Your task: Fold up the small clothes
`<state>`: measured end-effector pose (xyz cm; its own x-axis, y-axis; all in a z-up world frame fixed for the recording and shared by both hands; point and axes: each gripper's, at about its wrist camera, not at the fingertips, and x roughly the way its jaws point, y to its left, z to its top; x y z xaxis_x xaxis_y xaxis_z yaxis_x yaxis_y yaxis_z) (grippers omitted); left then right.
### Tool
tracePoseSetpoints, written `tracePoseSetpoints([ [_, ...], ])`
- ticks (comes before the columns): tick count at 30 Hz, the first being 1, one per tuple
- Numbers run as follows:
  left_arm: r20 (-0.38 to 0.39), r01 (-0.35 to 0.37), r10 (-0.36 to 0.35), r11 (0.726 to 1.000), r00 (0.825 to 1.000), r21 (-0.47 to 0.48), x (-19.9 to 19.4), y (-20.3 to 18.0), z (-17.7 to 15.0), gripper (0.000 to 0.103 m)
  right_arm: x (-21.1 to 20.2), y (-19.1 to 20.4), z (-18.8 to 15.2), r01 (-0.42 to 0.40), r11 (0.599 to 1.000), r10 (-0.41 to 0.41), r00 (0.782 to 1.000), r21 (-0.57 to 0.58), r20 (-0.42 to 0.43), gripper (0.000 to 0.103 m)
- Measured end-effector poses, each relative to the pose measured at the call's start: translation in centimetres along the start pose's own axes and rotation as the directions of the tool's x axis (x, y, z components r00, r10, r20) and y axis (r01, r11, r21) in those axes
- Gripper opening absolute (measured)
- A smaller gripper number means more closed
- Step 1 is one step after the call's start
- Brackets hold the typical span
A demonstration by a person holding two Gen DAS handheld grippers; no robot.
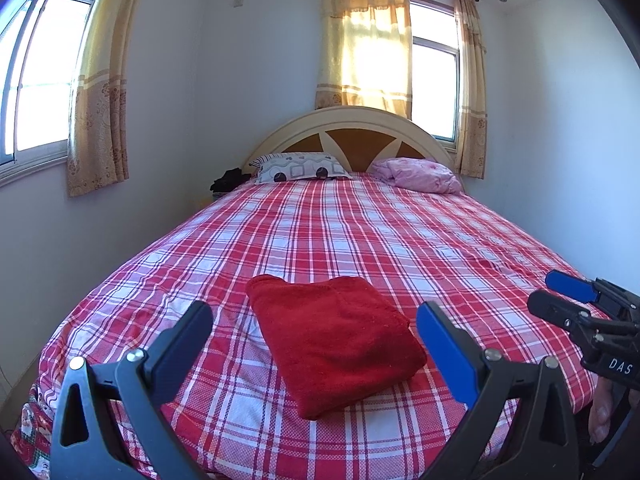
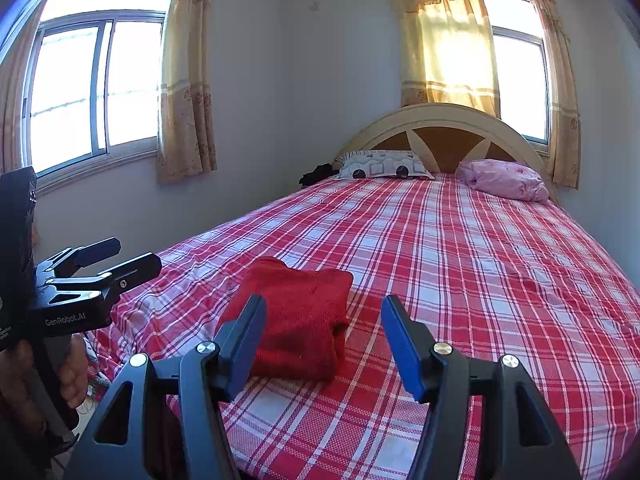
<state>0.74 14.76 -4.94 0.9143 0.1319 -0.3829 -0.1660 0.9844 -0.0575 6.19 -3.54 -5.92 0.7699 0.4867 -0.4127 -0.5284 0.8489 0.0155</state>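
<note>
Folded red garment (image 1: 334, 340) on bed, just beyond both wide-open, empty hand-held grippers (image 1: 314, 320) (image 2: 323, 322).

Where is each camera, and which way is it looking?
Left wrist: sits on the left gripper, facing up the bed toward the headboard; its open jaws and the right gripper show.
Right wrist: sits on the right gripper, facing the same way; its open jaws, the left gripper and a hand show.
Both see the folded red garment.
</note>
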Motion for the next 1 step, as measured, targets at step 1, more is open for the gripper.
tracePoseSetpoints([
  [1,0.001,0.000,0.000,1.000,1.000,0.002,0.01,-0.06,-0.02,0.103,0.05,-0.03,0.01,0.000,1.000,0.000,1.000,0.001,-0.001,0.061],
])
